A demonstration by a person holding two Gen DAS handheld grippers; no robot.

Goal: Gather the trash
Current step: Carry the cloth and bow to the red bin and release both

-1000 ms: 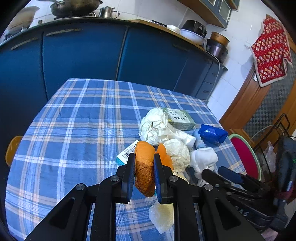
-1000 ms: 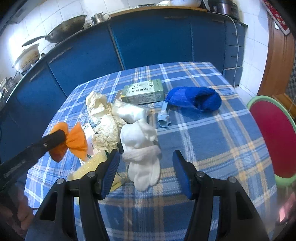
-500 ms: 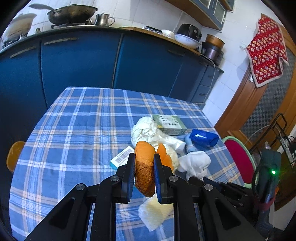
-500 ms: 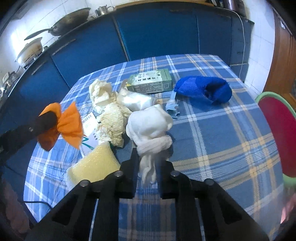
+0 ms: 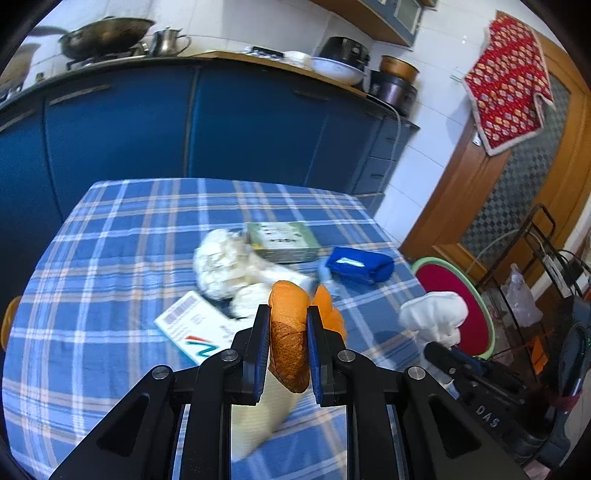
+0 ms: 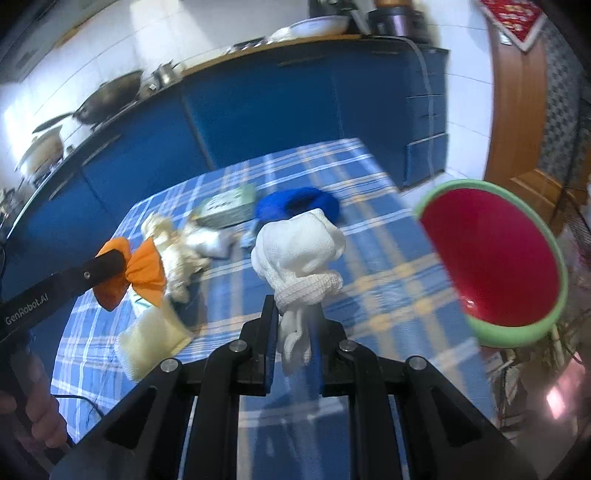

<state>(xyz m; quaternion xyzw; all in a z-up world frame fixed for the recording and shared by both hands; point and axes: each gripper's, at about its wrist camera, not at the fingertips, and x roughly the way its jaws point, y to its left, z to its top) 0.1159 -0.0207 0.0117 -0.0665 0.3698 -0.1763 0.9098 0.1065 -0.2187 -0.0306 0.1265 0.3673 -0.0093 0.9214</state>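
My left gripper (image 5: pixel 286 334) is shut on an orange cloth (image 5: pixel 290 332), held above the near part of the blue checked tablecloth (image 5: pixel 110 258). My right gripper (image 6: pixel 293 325) is shut on a white knitted cloth (image 6: pixel 299 251), lifted clear of the table; the same white knitted cloth (image 5: pixel 434 314) shows at the right of the left wrist view. The left gripper (image 6: pixel 110 264) with the orange cloth (image 6: pixel 146 271) appears at the left of the right wrist view. On the table lie crumpled white paper (image 5: pixel 218 258), a green box (image 5: pixel 282 242), a blue cloth (image 5: pixel 360 264), a printed card (image 5: pixel 192 330) and a yellow sponge (image 6: pixel 147 339).
A red stool with a green rim (image 6: pixel 491 262) stands by the table's right side. Blue kitchen cabinets (image 5: pixel 240 122) run behind the table, with a wok (image 5: pixel 105 35) and pots on the counter. A wooden door (image 5: pixel 491 192) and a wire rack (image 5: pixel 532 266) are at the right.
The right gripper shut on the white cloth and lifted it off the table toward the right. The left gripper drew back and rose a little with the orange cloth.
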